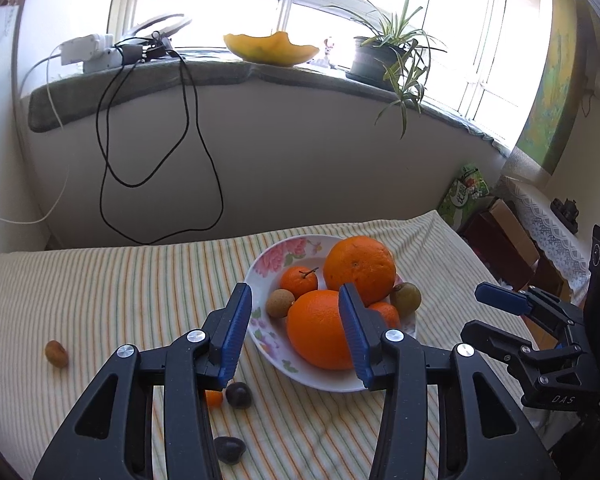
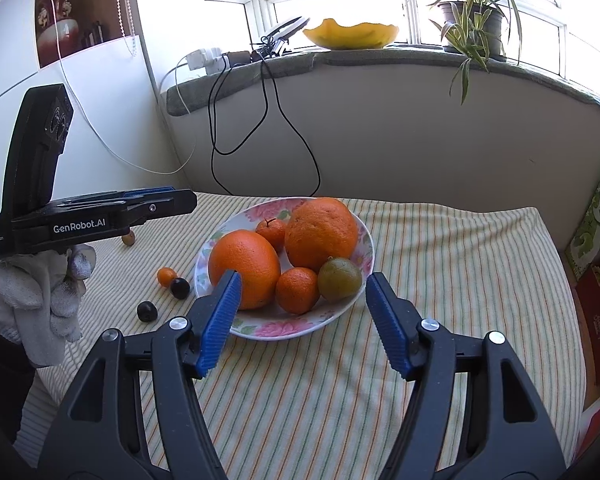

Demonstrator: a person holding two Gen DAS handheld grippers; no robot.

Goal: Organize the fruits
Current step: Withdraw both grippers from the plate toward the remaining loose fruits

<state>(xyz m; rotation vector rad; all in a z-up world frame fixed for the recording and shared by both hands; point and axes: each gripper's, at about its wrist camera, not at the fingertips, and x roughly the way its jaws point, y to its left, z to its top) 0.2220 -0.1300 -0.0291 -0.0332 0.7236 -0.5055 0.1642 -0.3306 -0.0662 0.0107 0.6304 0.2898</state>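
A floral plate on the striped cloth holds two big oranges, two mandarins, a greenish fruit and a small brown fruit. Loose on the cloth left of the plate lie a tiny orange fruit, two dark fruits and a brown fruit. My left gripper hangs open over the plate's near-left rim, holding nothing. My right gripper stands open just short of the plate, also with nothing in it. A gloved hand holds the left gripper.
Behind the table, the windowsill carries a yellow bowl, a potted plant and a power strip with black cables hanging down the wall. Boxes stand off the table's right edge.
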